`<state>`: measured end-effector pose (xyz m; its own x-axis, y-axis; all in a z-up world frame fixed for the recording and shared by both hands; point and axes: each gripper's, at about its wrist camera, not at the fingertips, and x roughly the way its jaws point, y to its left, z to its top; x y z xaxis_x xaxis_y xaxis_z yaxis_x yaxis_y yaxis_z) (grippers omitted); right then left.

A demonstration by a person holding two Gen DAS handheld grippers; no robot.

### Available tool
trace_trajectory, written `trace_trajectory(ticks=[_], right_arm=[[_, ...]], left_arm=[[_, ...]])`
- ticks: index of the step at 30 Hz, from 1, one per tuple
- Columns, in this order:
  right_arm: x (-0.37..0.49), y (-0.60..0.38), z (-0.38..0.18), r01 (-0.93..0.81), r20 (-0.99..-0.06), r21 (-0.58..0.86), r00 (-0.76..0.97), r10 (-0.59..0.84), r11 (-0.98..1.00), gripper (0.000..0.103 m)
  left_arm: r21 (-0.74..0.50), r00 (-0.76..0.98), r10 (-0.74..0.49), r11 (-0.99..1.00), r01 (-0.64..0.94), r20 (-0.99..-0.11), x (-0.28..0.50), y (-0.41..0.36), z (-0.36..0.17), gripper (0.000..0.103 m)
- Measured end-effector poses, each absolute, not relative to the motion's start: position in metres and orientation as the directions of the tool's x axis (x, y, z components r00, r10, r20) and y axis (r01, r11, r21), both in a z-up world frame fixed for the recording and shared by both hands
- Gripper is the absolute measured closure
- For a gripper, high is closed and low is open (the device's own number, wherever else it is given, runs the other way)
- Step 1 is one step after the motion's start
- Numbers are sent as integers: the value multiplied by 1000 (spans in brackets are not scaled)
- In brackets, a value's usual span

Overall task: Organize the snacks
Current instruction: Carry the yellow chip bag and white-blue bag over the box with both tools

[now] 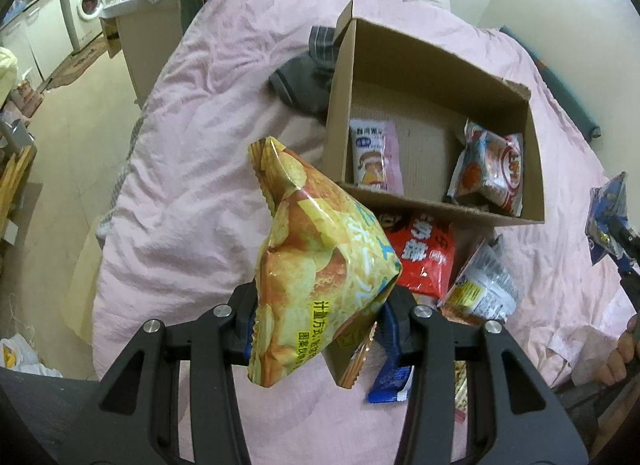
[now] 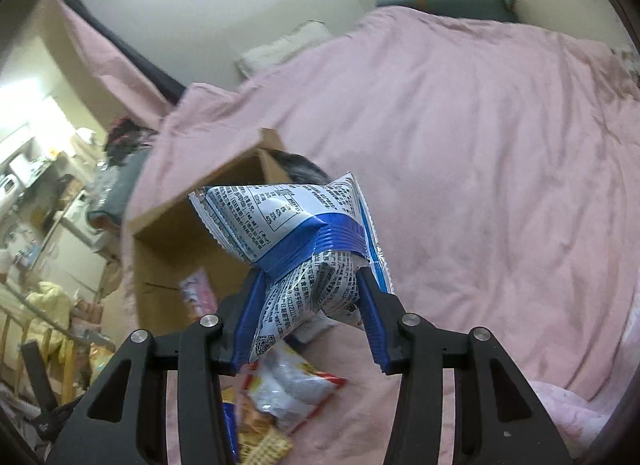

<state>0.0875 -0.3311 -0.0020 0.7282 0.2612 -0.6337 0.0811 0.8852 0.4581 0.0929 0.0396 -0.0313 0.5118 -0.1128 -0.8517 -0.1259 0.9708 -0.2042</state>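
A pink-quilted bed (image 1: 192, 169) filled the cream-walled room, where a white washing machine (image 1: 86, 5) stood beyond pale floor tiles (image 1: 80, 105).

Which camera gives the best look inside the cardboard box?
The left wrist view: it looks down into the cardboard box, showing two snack packets inside. The right wrist view shows only its blurred corner, half hidden behind a blue-and-white packet.
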Motion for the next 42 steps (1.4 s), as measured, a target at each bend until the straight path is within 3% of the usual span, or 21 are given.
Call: trace_trajectory(ticks=[19,30,42], right_arm=[[128,-275,22,-112,-545,483,737,398,868,54],[169,-245,9,-151,-585,438,700,409,886,54],[201,-224,-16,-136,-650,405,652,390,904,54]], left_arm=[[-120,636,-75,992,-27,-768,146,15,29,61],[-69,666,-81,997,44,-742,185,-15,37,61],[-40,663,-78,997,72,-745,216,-28,4,61]])
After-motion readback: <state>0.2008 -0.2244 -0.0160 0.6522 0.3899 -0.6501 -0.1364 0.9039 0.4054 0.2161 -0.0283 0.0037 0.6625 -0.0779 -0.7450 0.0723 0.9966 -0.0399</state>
